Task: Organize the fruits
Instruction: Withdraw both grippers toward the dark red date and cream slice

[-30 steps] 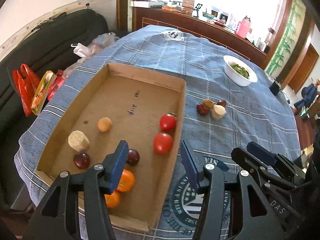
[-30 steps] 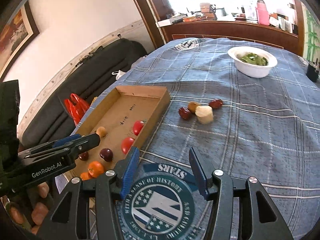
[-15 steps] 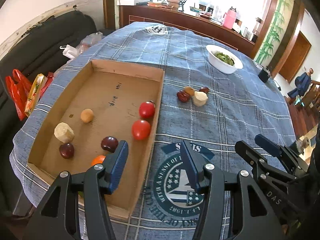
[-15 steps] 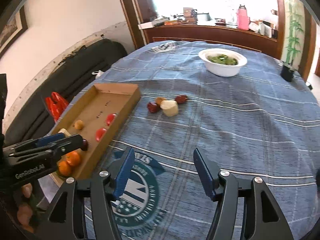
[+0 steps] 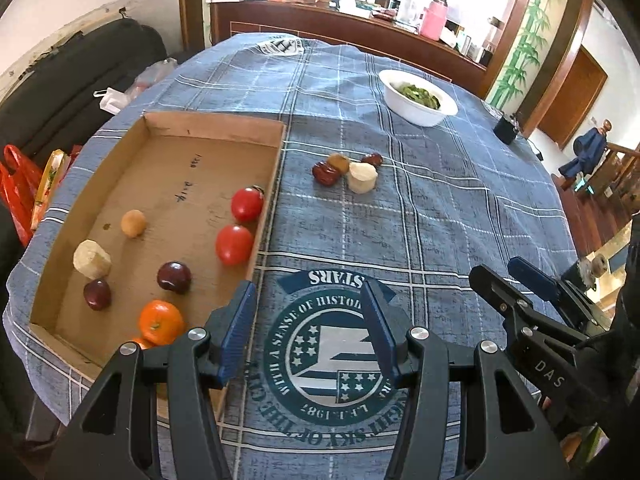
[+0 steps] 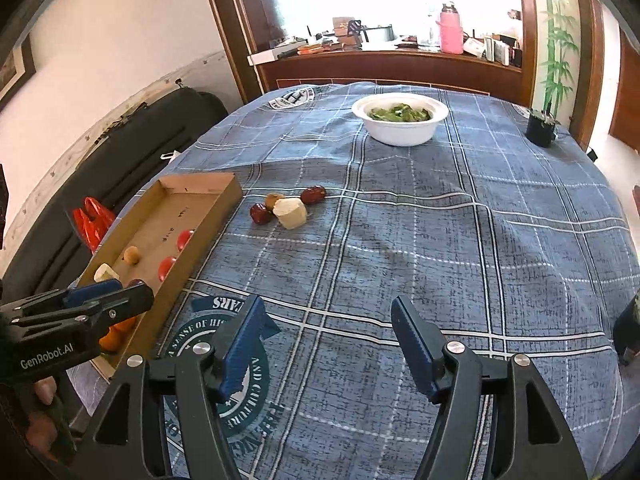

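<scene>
A shallow cardboard box (image 5: 168,140) lies on the left of the table and holds two red tomatoes (image 5: 234,243), oranges (image 5: 160,321), dark plums (image 5: 173,277), a pale chunk (image 5: 92,259) and a small tan fruit (image 5: 133,223). A loose cluster sits on the cloth right of the box: a dark red date (image 5: 326,173), a tan fruit (image 5: 338,162), a white chunk (image 5: 362,176) and another date (image 5: 372,159); the white chunk also shows in the right wrist view (image 6: 291,212). My left gripper (image 5: 306,324) is open and empty, near the box's front right corner. My right gripper (image 6: 330,344) is open and empty over the cloth.
A white bowl of greens (image 5: 416,98) stands far on the table, with a small black object (image 6: 541,127) at the far right. A dark sofa (image 5: 72,84) and red bags (image 5: 18,188) lie left of the table. A wooden sideboard (image 6: 400,64) with a pink flask stands behind.
Both grippers have swung right, away from the box and over the blue cloth. The fruit cluster now sits nearer the centre of both views. Both grippers stay open.
</scene>
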Demonstrator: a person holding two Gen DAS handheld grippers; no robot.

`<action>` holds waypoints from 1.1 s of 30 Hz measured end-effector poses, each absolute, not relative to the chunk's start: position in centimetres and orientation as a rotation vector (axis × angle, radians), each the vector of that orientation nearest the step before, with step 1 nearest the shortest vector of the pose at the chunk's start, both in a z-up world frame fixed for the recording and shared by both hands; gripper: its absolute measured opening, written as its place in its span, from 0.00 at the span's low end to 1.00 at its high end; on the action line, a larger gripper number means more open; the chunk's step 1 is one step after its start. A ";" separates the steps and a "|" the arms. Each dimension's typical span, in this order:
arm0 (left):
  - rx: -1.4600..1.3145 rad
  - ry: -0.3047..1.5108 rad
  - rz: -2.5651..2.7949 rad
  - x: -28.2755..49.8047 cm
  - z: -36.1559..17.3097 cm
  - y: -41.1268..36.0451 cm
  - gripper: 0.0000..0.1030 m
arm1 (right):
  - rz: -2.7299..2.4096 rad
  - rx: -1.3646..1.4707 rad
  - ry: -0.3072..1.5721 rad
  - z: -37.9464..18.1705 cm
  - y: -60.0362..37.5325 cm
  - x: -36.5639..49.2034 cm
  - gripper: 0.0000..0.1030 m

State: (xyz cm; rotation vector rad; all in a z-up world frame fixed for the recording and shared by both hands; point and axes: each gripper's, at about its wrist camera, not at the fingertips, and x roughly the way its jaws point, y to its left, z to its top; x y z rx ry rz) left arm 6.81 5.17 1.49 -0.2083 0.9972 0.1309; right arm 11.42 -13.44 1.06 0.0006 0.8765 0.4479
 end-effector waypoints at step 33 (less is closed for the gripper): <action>-0.223 1.124 0.032 14.8 -4.5 6.3 0.51 | 0.598 0.047 0.954 -1.7 -8.8 20.1 0.46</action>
